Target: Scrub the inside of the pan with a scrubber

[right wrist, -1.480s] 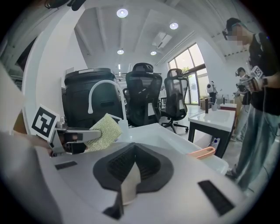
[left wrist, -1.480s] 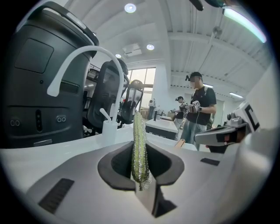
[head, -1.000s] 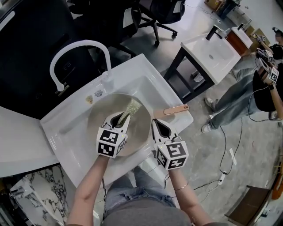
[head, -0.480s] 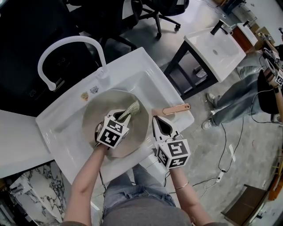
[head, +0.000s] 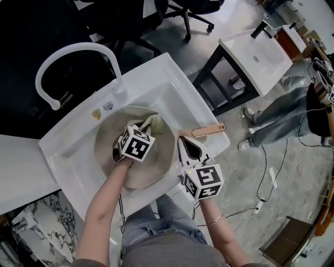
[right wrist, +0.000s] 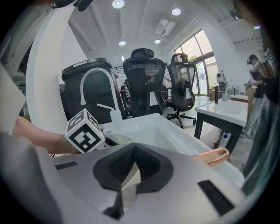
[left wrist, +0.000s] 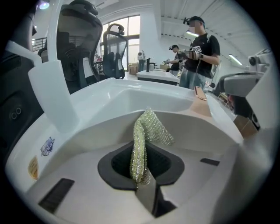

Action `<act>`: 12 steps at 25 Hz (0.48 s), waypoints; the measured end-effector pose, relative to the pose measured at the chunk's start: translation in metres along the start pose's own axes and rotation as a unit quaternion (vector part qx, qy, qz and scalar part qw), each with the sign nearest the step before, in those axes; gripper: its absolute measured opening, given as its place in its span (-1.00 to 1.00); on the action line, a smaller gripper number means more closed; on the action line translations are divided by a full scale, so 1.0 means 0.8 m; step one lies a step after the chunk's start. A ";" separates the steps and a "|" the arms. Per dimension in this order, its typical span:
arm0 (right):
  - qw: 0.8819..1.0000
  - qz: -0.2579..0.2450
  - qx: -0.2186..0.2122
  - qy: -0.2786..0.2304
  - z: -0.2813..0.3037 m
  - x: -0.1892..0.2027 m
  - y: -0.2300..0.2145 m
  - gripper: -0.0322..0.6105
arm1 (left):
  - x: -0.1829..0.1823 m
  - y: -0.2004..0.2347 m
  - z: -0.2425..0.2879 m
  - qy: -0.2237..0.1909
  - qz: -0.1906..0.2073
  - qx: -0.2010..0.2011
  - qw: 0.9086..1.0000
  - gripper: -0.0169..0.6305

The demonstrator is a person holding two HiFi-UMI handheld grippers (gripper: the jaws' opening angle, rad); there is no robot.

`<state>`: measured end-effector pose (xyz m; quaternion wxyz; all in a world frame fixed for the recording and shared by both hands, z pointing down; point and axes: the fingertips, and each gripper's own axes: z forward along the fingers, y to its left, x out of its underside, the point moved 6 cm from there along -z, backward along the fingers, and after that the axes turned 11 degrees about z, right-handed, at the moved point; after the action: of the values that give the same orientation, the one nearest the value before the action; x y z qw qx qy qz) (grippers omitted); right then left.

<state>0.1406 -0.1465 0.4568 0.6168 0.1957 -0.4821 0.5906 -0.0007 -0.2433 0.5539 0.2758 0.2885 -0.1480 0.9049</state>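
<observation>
A beige pan (head: 148, 169) lies in the white sink (head: 172, 83), its copper handle (head: 209, 129) pointing right over the sink's edge. My left gripper (head: 146, 128) is inside the pan near its far side, shut on a silvery mesh scrubber (head: 154, 123). The left gripper view shows the scrubber (left wrist: 146, 133) folded, sticking out from the closed jaws (left wrist: 141, 173) toward the pan wall (left wrist: 197, 127). My right gripper (head: 183, 141) is shut at the root of the pan handle. In the right gripper view the handle's end (right wrist: 213, 155) shows to the right of the closed gripper (right wrist: 131, 173).
A white arched faucet (head: 78, 52) stands at the sink's back left. A second white basin on a black stand (head: 250, 49) is to the right, with a person (head: 313, 99) beside it. Office chairs (head: 188, 10) are behind. A marble slab (head: 36, 234) lies at lower left.
My left gripper has slid with the scrubber across the pan toward its far rim. My right gripper has stayed at the handle.
</observation>
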 end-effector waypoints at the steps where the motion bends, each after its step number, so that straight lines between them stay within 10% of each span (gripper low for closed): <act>1: 1.000 0.000 0.000 0.001 0.001 -0.001 0.000 -0.87 | 0.000 0.003 0.002 0.004 -0.006 -0.007 1.000 -0.75; 12: 1.000 -0.003 -0.010 0.007 0.006 -0.004 0.003 -0.87 | 0.026 0.051 -0.009 0.043 -0.072 -0.092 0.992 -0.75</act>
<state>0.1374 -0.1515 0.4558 0.6241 0.1867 -0.4833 0.5849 -0.0422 -0.2644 0.5566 0.3713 0.2327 -0.1972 0.8770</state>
